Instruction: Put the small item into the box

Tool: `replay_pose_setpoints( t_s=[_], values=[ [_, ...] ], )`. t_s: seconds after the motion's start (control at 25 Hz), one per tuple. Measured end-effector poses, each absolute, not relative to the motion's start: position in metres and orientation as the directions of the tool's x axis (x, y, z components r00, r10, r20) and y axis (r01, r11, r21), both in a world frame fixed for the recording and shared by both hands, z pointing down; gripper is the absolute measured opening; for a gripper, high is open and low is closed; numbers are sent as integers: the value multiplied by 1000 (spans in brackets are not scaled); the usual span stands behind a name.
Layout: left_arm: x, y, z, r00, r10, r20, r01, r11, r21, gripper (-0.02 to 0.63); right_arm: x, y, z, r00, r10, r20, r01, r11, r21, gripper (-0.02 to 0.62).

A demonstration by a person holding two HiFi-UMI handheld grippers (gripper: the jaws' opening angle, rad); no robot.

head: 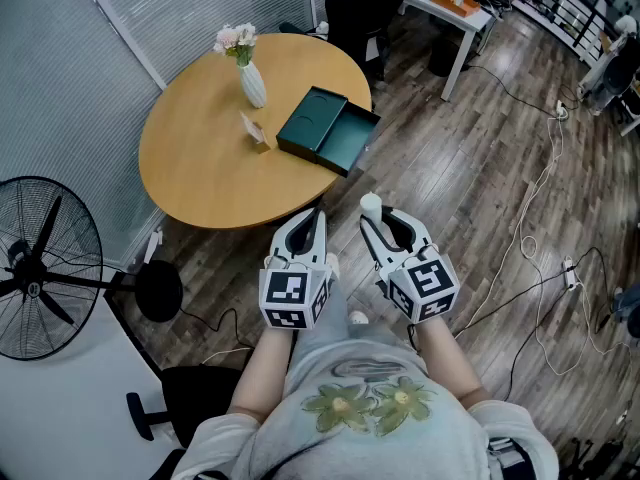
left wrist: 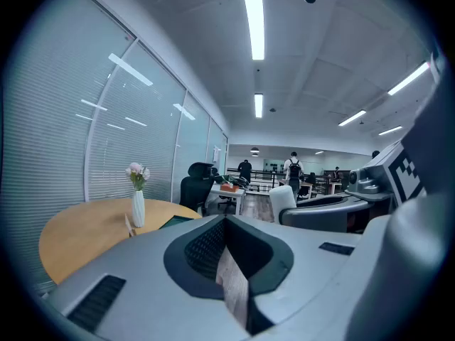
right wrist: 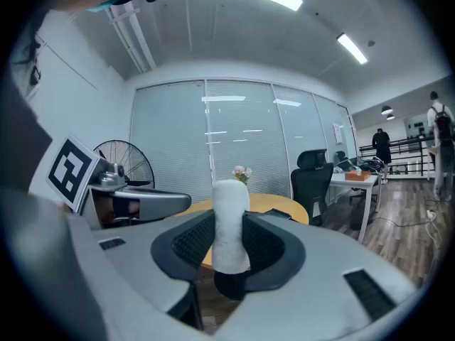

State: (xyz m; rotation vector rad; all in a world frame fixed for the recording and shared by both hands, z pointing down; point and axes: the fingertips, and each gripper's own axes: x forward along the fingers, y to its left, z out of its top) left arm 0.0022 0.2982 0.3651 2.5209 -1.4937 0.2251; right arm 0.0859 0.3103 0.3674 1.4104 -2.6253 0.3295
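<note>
An open dark green box (head: 328, 128) lies on the round wooden table (head: 200, 173), its lid beside its tray. My right gripper (head: 374, 220) is shut on a small white cylinder (head: 370, 204), which stands upright between the pads (right wrist: 231, 222). It hangs over the floor, short of the table's near edge. My left gripper (head: 314, 218) is level with it on the left, jaws together and nothing held. In the left gripper view (left wrist: 227, 229) the box (left wrist: 174, 221) shows far ahead on the table.
A white vase of pink flowers (head: 250, 80) and a small card stand (head: 256, 133) sit left of the box. A black floor fan (head: 45, 268) stands at the left. A black office chair (head: 365, 8) and a white desk (head: 450, 13) lie beyond the table. Cables (head: 540, 218) cross the floor on the right.
</note>
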Motion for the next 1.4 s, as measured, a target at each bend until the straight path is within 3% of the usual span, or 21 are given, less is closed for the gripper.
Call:
replay_pose_setpoints(
  t_s=[1.4],
  values=[
    [-47,4,398,543,-806,236,-840,-521,153,2,63,7,373,-428,-875,227,-898,441,7,130]
  ],
)
